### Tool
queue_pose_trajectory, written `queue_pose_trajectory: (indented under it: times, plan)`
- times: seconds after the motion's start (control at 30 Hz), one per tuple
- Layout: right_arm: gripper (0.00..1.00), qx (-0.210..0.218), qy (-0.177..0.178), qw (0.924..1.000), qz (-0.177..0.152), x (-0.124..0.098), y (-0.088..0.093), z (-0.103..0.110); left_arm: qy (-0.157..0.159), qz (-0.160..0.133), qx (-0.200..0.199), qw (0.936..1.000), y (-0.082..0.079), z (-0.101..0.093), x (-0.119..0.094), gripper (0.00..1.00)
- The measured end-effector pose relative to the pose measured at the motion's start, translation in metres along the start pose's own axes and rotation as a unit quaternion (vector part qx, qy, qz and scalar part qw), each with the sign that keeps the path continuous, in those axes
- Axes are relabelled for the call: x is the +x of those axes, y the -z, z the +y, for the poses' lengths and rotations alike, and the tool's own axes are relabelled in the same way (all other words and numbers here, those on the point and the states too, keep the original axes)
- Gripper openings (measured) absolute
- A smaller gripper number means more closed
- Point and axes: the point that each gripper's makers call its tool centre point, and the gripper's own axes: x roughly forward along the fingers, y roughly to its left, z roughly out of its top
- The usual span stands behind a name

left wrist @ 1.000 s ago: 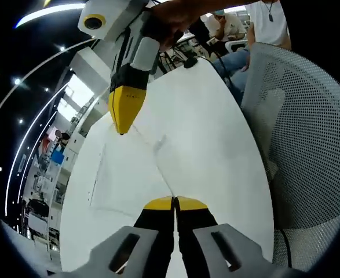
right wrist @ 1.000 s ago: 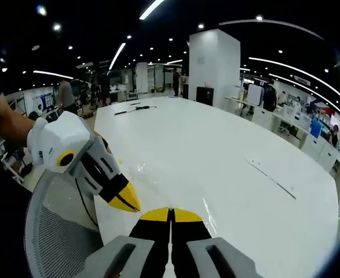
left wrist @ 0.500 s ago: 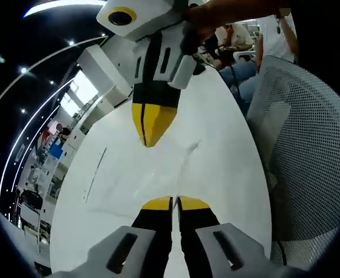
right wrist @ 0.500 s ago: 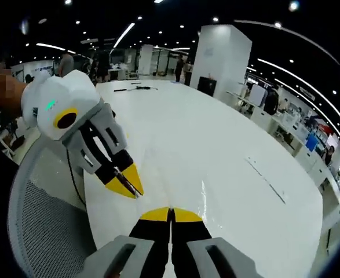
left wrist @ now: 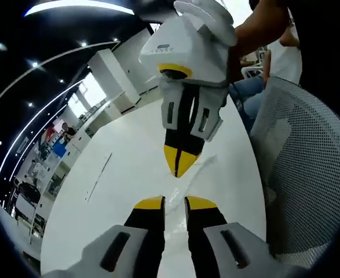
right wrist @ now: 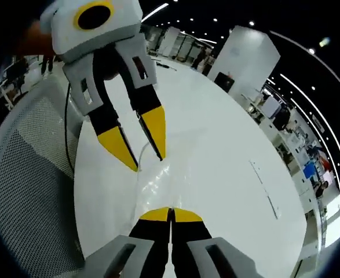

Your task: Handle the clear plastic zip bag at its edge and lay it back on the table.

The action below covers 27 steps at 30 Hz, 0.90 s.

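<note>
left gripper [left wrist: 174,201]: my jaws stand a little apart in the left gripper view, a narrow gap between the yellow tips, nothing pinched in that gap. In the right gripper view [right wrist: 139,139] the same jaws show clearly spread, tips pointing down at the table, with a thin clear edge running between them; can't tell if either tip touches it.
right gripper [right wrist: 171,214]: my jaws are pressed together in the right gripper view, no gap at the yellow tips. In the left gripper view [left wrist: 181,165] the tips also meet in a point. Plastic seems to run right up to the tips; can't tell for sure that I have hold of it.
clear plastic zip bag [right wrist: 158,182]: shiny, wrinkled film lying on the white table, between my closed right tips and the spread left jaws, glare streaks on it. In the left gripper view [left wrist: 207,162] a faint clear edge sits just beside the right gripper's tip. Outline hard to trace, bag is see-through.
table [right wrist: 216,150]: white, glossy, a thin line marking farther out.
mesh chair [right wrist: 30,179]: grey perforated back, beside the table edge, left of my grippers in the right gripper view; also in the left gripper view [left wrist: 309,168].
person [left wrist: 262,35]: an arm behind the right gripper.
</note>
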Motion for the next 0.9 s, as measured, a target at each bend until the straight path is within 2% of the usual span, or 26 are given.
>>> queue_pose_trajectory:
  times: [0.1,0.27,0.37,0.43,0.5,0.6,0.77,0.9]
  plan:
    - [0.0,-0.007,0.007,1.0,0.003,0.0,0.001,-0.004,-0.015,-0.037,-0.029,0.9988,-0.014,0.006,-0.008,0.07]
    - [0.0,-0.029,0.049,0.9983,-0.004,-0.01,0.001,-0.024,-0.041,-0.046,-0.046,0.997,-0.015,0.019,-0.02,0.09]
    - [0.0,-0.067,0.082,0.9943,0.015,-0.012,0.007,-0.036,-0.056,-0.051,-0.076,0.9942,-0.009,0.024,-0.028,0.12]
    - [0.0,-0.081,0.098,0.9916,0.021,-0.013,0.011,-0.041,-0.067,-0.048,-0.092,0.9923,0.0,0.025,-0.035,0.14]
    - [0.0,-0.08,0.094,0.992,0.024,-0.01,0.016,-0.037,-0.076,-0.042,-0.116,0.9895,0.012,0.025,-0.041,0.16]
    - [0.0,-0.116,0.09,0.9882,0.043,-0.003,0.026,-0.029,-0.091,-0.041,-0.152,0.9833,0.027,0.024,-0.051,0.2]
    - [0.0,-0.113,0.081,0.9894,0.043,0.013,0.036,-0.015,-0.108,-0.041,-0.194,0.9741,0.043,0.02,-0.062,0.28]
    - [0.0,-0.094,0.076,0.9916,0.044,0.026,0.043,-0.009,-0.112,-0.033,-0.206,0.9715,0.053,0.012,-0.064,0.31]
